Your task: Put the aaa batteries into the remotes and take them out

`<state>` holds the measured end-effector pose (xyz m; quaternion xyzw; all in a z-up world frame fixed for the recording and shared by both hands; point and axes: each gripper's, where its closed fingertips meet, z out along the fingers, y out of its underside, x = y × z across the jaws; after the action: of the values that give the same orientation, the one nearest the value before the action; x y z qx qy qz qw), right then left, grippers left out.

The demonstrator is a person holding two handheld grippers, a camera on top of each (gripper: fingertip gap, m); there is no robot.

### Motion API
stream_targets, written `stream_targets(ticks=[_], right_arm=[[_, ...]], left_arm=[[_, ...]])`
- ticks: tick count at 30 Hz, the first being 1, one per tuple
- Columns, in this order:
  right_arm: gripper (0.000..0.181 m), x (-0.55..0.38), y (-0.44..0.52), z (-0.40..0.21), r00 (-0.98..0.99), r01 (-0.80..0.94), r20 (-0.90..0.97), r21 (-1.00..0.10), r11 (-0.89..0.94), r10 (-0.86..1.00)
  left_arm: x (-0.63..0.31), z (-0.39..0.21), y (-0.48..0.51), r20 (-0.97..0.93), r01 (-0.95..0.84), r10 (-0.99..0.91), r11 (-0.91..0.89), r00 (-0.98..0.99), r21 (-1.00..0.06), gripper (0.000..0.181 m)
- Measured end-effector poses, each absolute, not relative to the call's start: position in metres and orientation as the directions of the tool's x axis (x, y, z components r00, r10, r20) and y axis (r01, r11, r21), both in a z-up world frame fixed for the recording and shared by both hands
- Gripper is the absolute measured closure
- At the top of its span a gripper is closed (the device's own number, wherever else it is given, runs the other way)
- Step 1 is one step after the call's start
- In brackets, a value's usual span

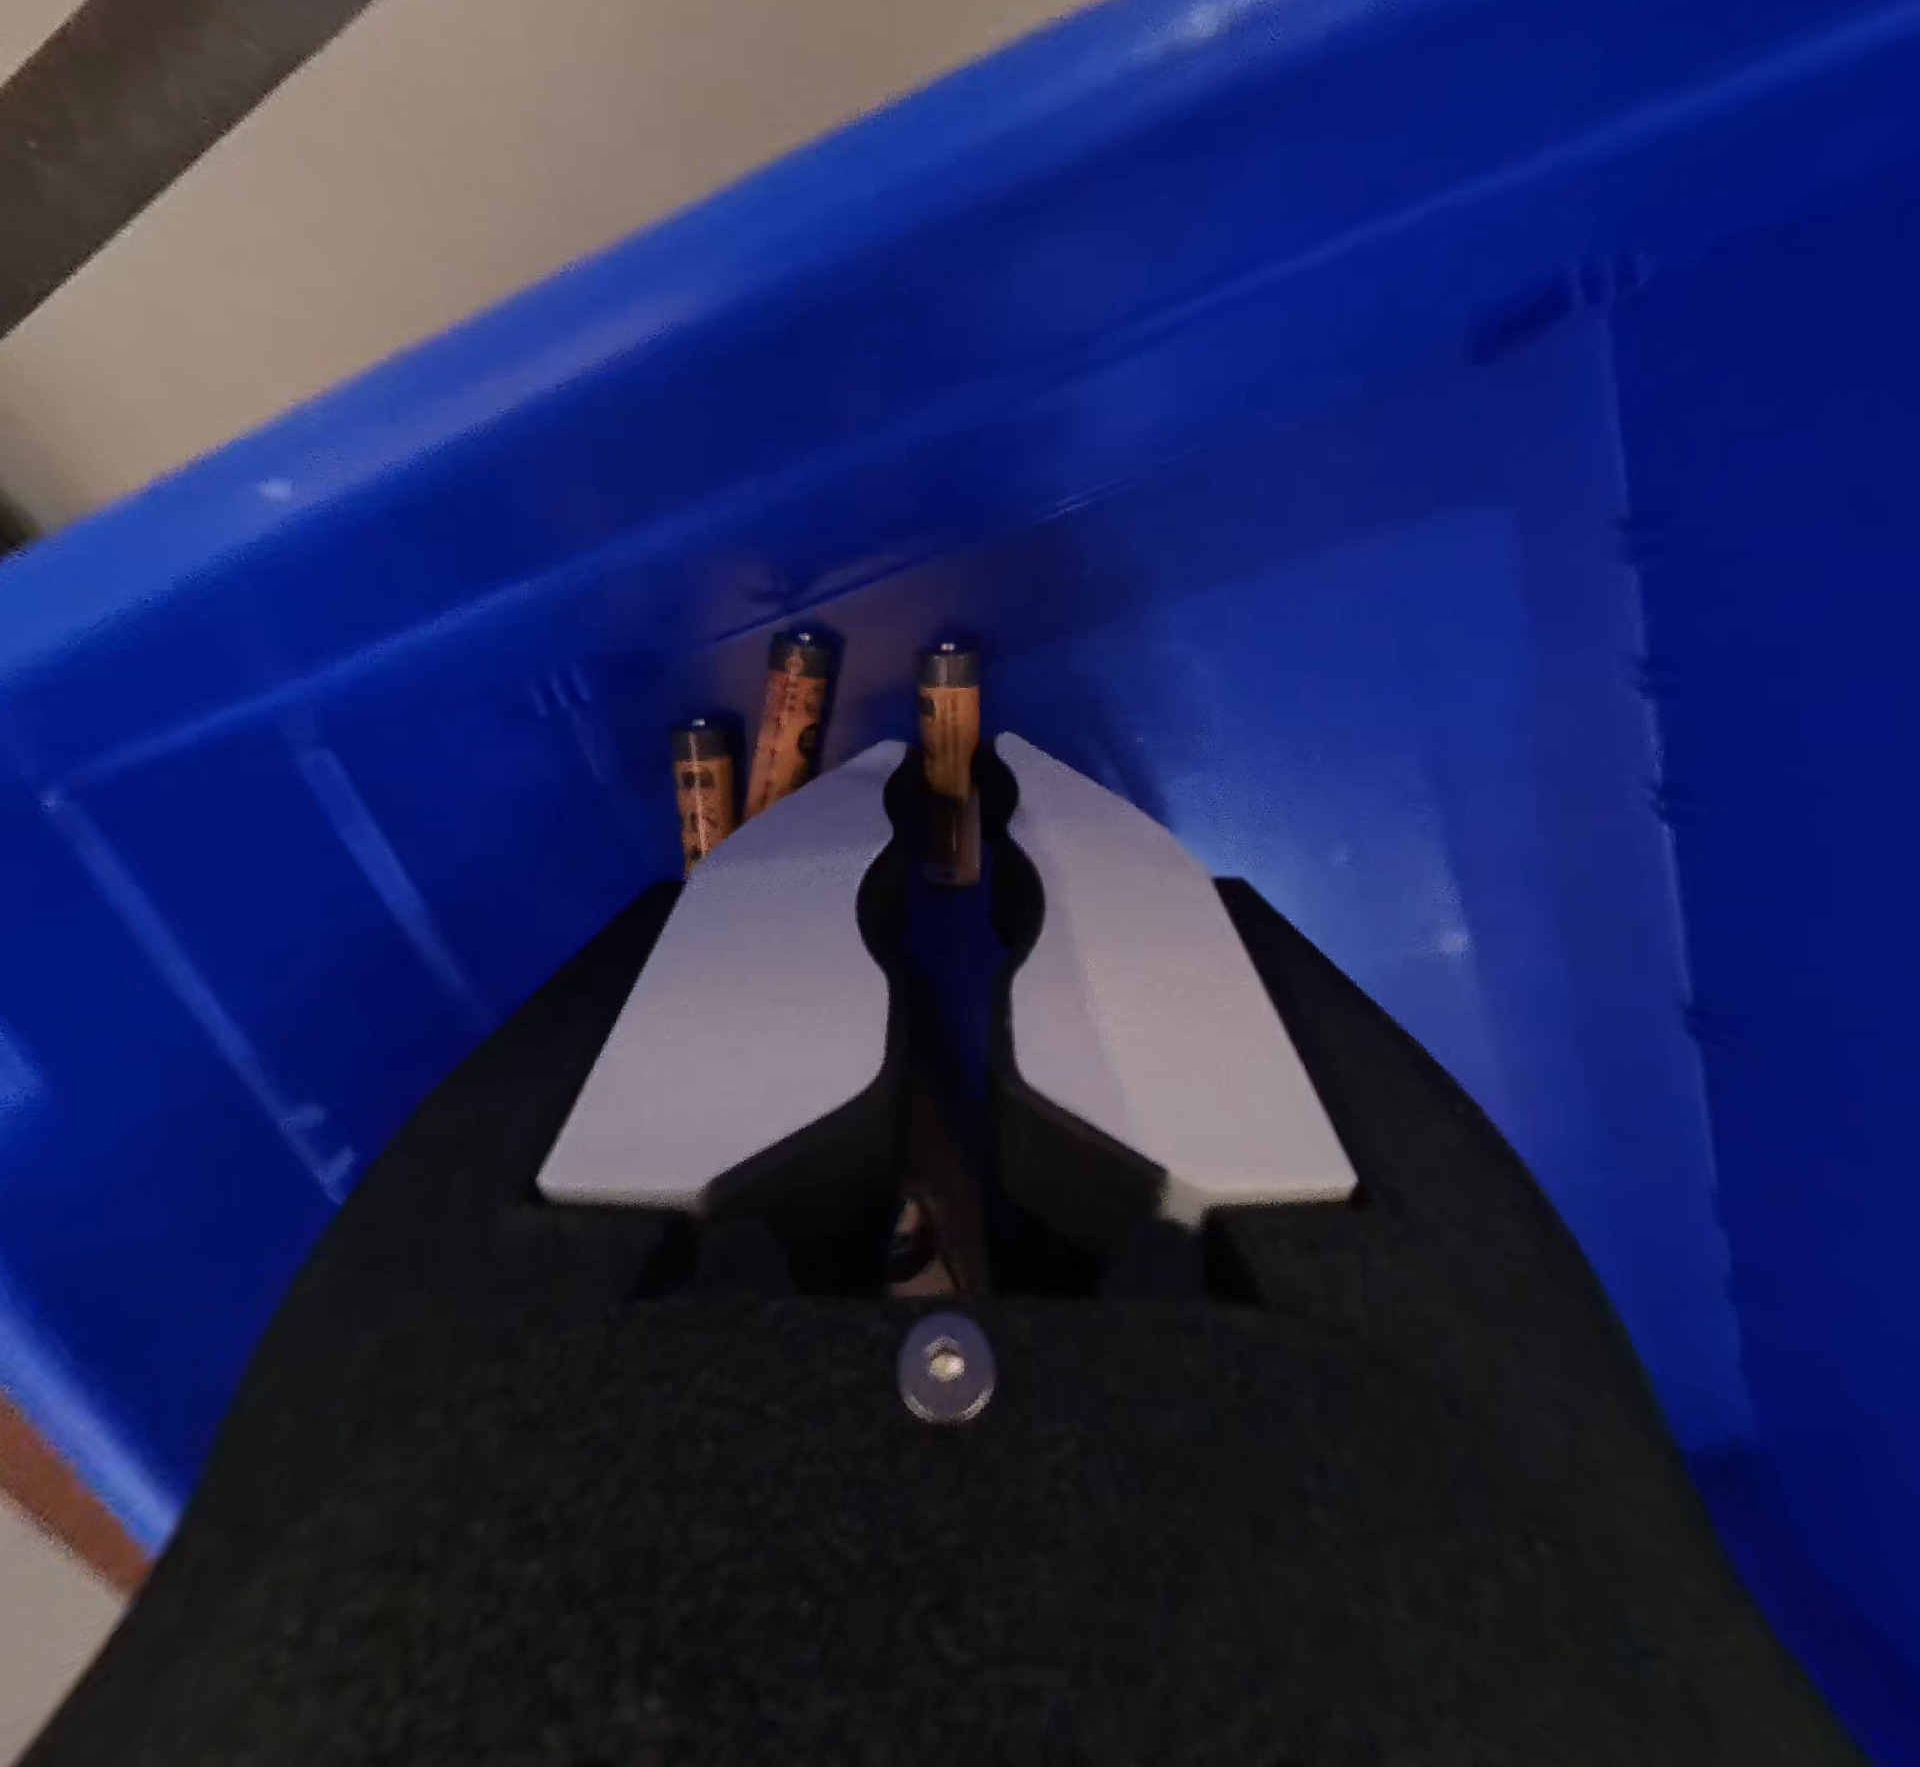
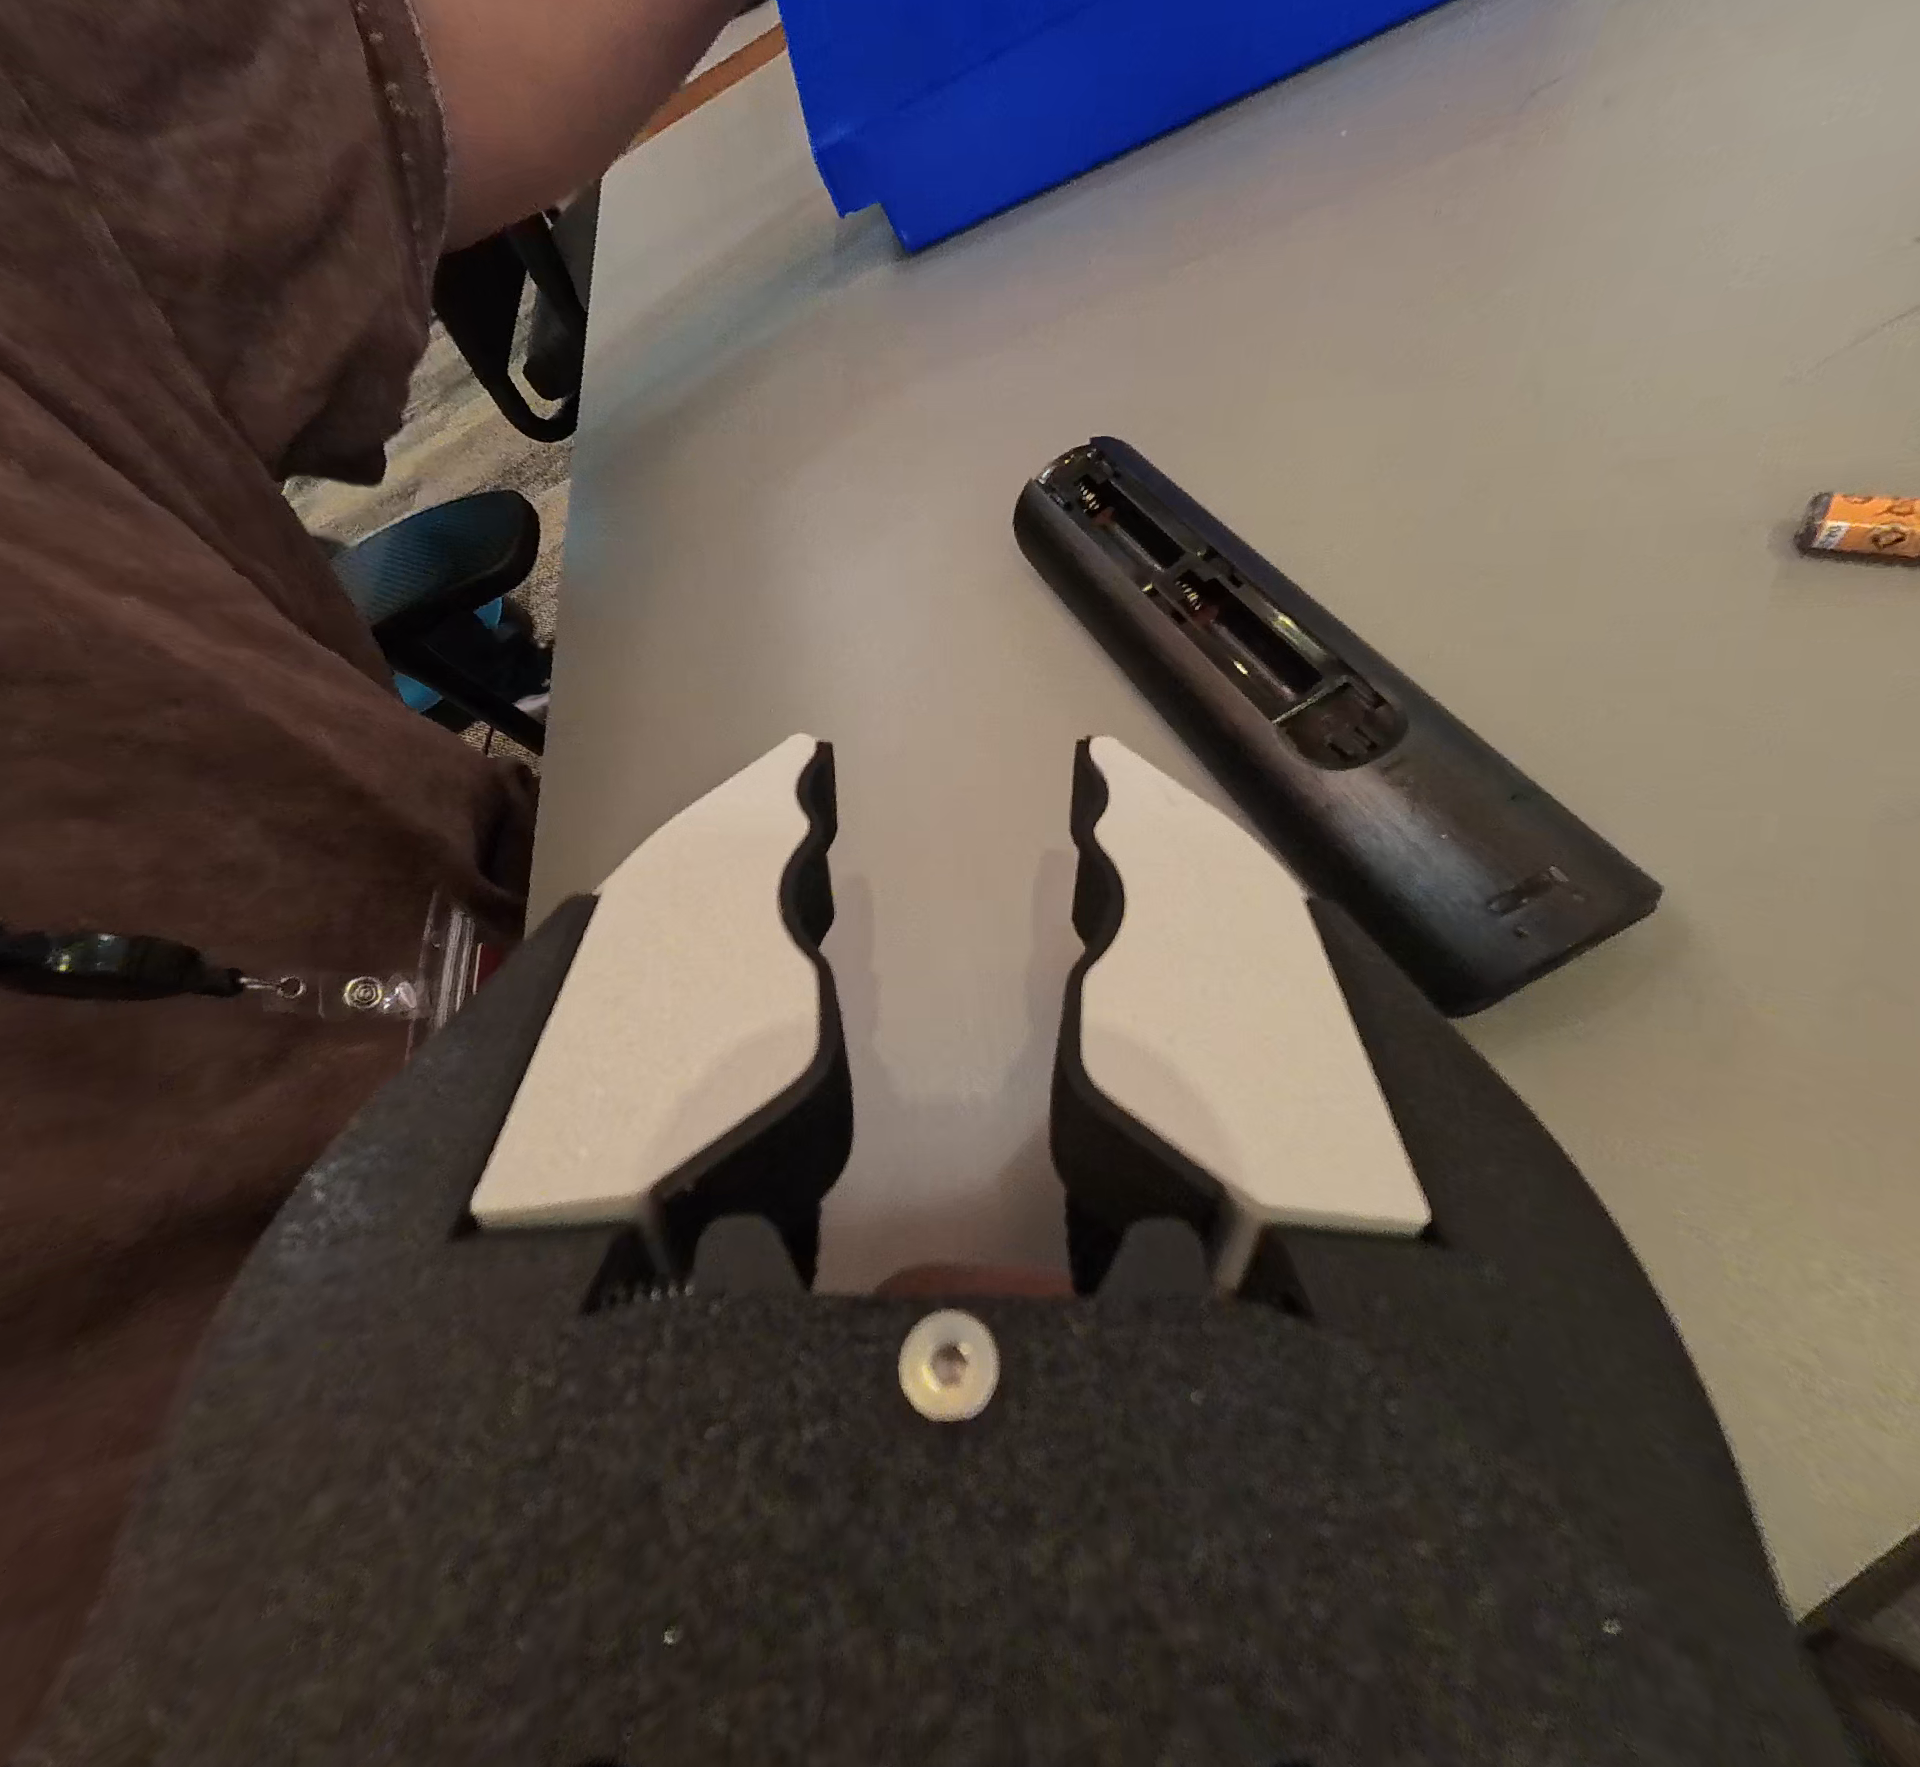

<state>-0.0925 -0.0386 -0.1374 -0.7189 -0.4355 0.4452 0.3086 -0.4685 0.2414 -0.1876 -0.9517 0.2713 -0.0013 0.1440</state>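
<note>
In the left wrist view my left gripper point(image 1: 948, 767) is inside a blue bin point(image 1: 1351, 367), shut on an orange and black AAA battery point(image 1: 950, 741) that points away along the fingers. Two more batteries point(image 1: 792, 730) lie just left of it on the bin floor, one point(image 1: 702, 795) half hidden by my left finger. In the right wrist view my right gripper point(image 2: 954, 761) is open and empty above the grey table point(image 2: 1351, 346). A black remote point(image 2: 1299, 699) lies back up to its right, its battery bay open and empty. Another battery point(image 2: 1860, 528) lies at the right edge.
The blue bin point(image 2: 1143, 24) stands at the far side of the table in the right wrist view. A person's brown sleeve point(image 2: 208, 367) and arm fill the left side and reach into the bin. The table's edge runs along the left, with office chairs point(image 2: 457, 574) beyond. My right fingertips sit around 50 cm from my left ones.
</note>
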Motion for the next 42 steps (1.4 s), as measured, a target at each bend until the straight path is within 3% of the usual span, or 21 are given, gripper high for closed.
stream_targets(ticks=[3,6,10,16,19,26,32,34,37,42], right_arm=[[0.138,-0.091,-0.034,-0.134,0.24,0.334,-0.367,-0.838,-0.431,0.899],[0.138,-0.091,-0.019,-0.125,0.283,0.271,-0.378,-0.85,-0.451,0.882],[0.138,-0.104,0.01,-0.109,0.318,0.175,-0.412,-0.86,-0.48,0.854],[0.143,-0.125,0.031,-0.09,0.228,0.055,-0.531,-0.829,-0.556,0.816],[0.146,-0.123,0.038,-0.085,0.188,-0.006,-0.585,-0.804,-0.595,0.789],[0.15,-0.103,0.049,-0.067,0.159,-0.131,-0.606,-0.795,-0.592,0.78],[0.155,-0.104,0.049,-0.067,0.176,-0.098,-0.578,-0.816,-0.57,0.797],[0.171,-0.104,0.049,-0.07,0.189,-0.083,-0.565,-0.824,-0.56,0.803],[0.171,-0.101,0.048,-0.072,0.21,-0.067,-0.539,-0.84,-0.538,0.815],[0.171,-0.08,0.056,-0.077,0.335,-0.039,-0.494,-0.858,-0.512,0.802]], left_arm=[[-0.445,-0.151,0.227,0.051,-0.413,-0.489,-0.785,0.871,-0.462,0.171],[-0.389,-0.076,0.196,0.246,-0.247,-0.567,-0.653,0.786,-0.716,0.171],[-0.295,0.003,0.141,0.441,-0.005,-0.719,-0.526,0.537,-0.851,0.171],[-0.166,0.005,0.084,0.584,0.113,-0.795,-0.573,0.162,-0.812,0.171],[-0.127,-0.017,0.073,0.572,0.105,-0.816,-0.563,0.081,-0.819,0.171],[-0.09,-0.049,0.066,0.608,0.158,-0.793,-0.606,-0.039,-0.78,0.171],[-0.079,-0.055,0.057,0.611,0.159,-0.789,-0.613,-0.064,-0.774,0.171],[-0.077,-0.053,0.054,0.616,0.159,-0.784,-0.619,-0.076,-0.769,0.171],[-0.077,-0.054,0.052,0.629,0.127,-0.775,-0.632,-0.063,-0.765,0.17],[-0.099,-0.08,0.045,0.619,-0.094,-0.783,-0.622,0.054,-0.778,0.125]])
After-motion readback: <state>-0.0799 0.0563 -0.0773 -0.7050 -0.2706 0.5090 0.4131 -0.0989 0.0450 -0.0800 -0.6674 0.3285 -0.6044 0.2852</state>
